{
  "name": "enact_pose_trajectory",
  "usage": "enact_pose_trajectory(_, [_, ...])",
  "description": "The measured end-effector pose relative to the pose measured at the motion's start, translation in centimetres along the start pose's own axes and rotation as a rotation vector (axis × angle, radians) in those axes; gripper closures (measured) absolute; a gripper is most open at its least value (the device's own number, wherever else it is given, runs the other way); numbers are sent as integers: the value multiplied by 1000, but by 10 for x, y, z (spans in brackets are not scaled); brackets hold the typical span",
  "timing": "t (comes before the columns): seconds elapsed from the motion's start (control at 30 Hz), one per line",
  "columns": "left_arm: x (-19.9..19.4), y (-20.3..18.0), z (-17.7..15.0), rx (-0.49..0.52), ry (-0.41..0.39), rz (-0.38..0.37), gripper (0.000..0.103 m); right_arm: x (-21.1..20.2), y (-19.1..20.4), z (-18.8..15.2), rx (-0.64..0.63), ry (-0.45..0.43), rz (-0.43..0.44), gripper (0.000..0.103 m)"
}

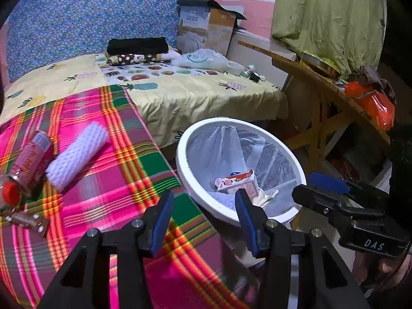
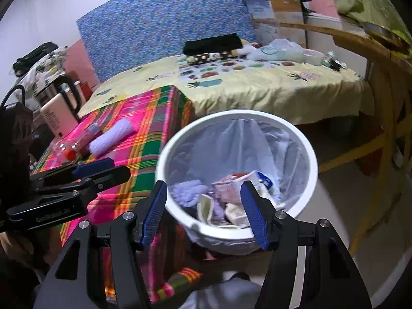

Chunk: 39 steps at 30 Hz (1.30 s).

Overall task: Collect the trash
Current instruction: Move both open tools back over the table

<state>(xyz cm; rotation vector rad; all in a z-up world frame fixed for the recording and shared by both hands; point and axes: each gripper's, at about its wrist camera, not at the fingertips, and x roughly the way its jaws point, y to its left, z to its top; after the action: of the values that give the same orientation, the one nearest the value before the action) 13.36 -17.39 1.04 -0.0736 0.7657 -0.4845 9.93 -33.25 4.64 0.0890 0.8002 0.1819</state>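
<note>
A lived-in home bedroom: yellow pineapple-print bedsheet (image 2: 270,87) over a bed, blue floral upright mattress (image 2: 167,20) behind it, folded clothes (image 2: 213,46) at its far edge.

White bin (image 2: 312,154) — pink-green plaid cloth (image 1: 108,180) — blue-padded grippers.

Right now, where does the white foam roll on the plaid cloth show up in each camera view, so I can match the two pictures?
Left wrist view: the white foam roll lies at left centre, beside the pink bottle.
Right wrist view: the same roll is smaller, left of centre, above the left gripper.
Shared landmark: the white trash bin, to the roll's right in both views.
</note>
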Motion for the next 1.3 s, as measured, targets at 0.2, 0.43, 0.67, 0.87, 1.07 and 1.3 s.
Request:
enact_pose_trajectory(0.2, [-24,14,-9,-28,-30,36,52,-7,19,-2,-38,-10,23,42])
enact_pose_trajectory(0.43, [-47,26,-19,-44,-65,77,52,-14,40,-4,-67,-30,51,42])
enact_pose_trajectory(0.67, [-65,36,-29,-73,-94,123,52,-13,58,-9,-88,-21,91,42])
enact_pose_trajectory(0.87, [-77,48,-39,-103,-109,166,52,-11,71,-11,-93,-23,142,42])
enact_pose_trajectory(1.07, [-84,61,-48,-128,-113,207,52,-4,79,-12,-91,-3,158,42])
enact_pose_trajectory(1.3, [-92,77,-53,-158,-120,253,52,0,91,-11,-101,19,180,42])
